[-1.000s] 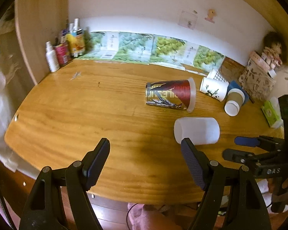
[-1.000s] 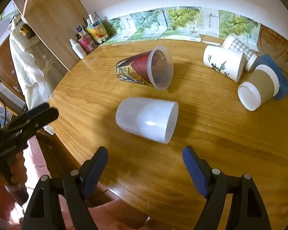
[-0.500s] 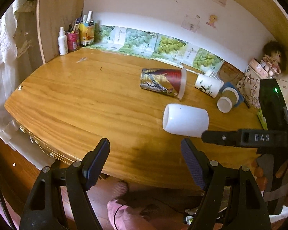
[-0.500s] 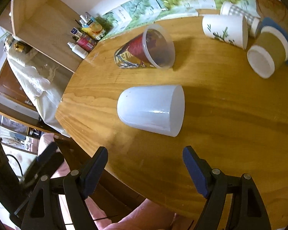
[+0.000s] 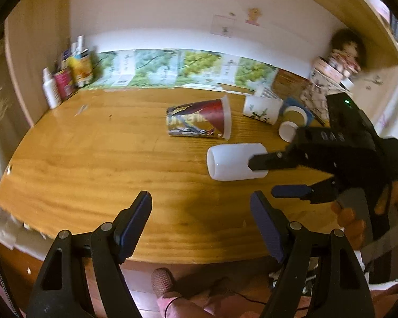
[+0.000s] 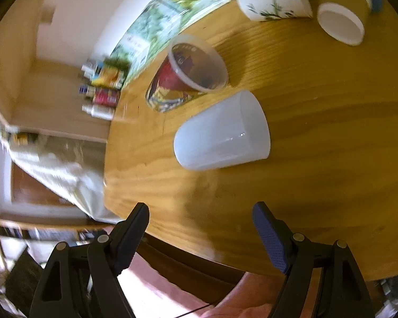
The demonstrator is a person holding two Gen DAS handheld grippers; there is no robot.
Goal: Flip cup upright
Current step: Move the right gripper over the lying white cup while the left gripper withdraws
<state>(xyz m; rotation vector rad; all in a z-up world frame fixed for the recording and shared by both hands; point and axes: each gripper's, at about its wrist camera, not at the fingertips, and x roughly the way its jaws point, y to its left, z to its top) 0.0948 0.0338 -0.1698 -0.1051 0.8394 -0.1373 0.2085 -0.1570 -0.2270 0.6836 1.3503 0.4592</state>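
Wooden table (image 5: 92, 159): we see our left gripper (image 5: 201, 217) held over its near edge, jaws set wide, nothing between the fingers.
Right gripper (image 6: 201, 228): jaws wide and empty; in the left view (image 5: 276, 177) it is rolled on its side, one finger above the other, with white lettering on its body too blurred to read.
White cup (image 6: 221, 135): lies on its side ahead of our right fingers, apart from them, mouth toward the right; in the left view (image 5: 230, 161) the upper right finger crosses in front of it.
Printed cup (image 5: 199, 119): on its side beyond the white cup, red, with large pale letters we cannot read; clear rim (image 6: 199, 63).
Leaf-print cup (image 6: 274, 5): on its side, farther back.
Brown cup (image 6: 342, 13): beside it, white rim.
Bottles (image 5: 66, 79): far left corner, labels blurred.
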